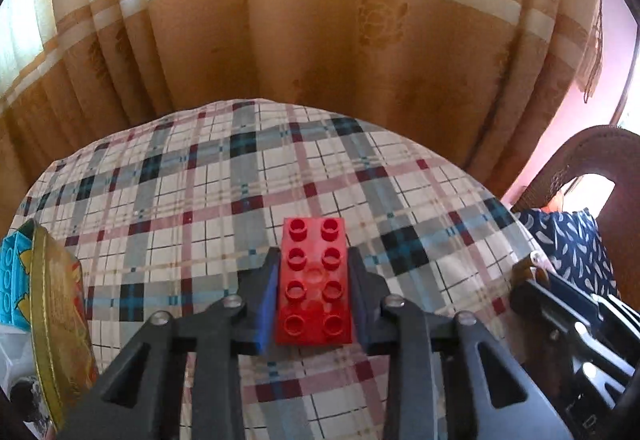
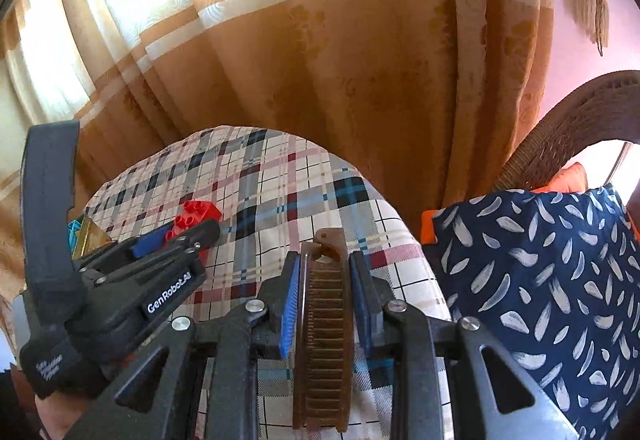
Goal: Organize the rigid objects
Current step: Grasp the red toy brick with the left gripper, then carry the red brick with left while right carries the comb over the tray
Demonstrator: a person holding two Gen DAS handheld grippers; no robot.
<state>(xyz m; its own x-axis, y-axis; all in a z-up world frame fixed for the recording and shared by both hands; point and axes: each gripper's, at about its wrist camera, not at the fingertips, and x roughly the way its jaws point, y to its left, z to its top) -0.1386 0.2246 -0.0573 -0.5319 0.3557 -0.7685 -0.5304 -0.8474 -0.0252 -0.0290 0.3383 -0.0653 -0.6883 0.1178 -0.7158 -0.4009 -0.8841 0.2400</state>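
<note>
My left gripper (image 1: 314, 260) is shut on a red studded toy brick (image 1: 314, 282), held flat with studs up above the plaid cloth (image 1: 200, 199). The brick also shows in the right wrist view (image 2: 198, 215), between the left gripper's fingers (image 2: 176, 240). My right gripper (image 2: 325, 260) is shut on a brown comb (image 2: 326, 328), held lengthwise between the blue pads (image 2: 290, 304). The right gripper also appears in the left wrist view at the right edge (image 1: 568, 324), with the comb's tip (image 1: 528, 268) showing.
A gold-rimmed tin (image 1: 56, 320) with a blue studded block (image 1: 12, 280) behind it sits at the cloth's left edge. A navy leaf-print cushion (image 2: 540, 280) and a wicker chair (image 2: 580, 119) are on the right. Brown curtains (image 2: 320, 59) hang behind.
</note>
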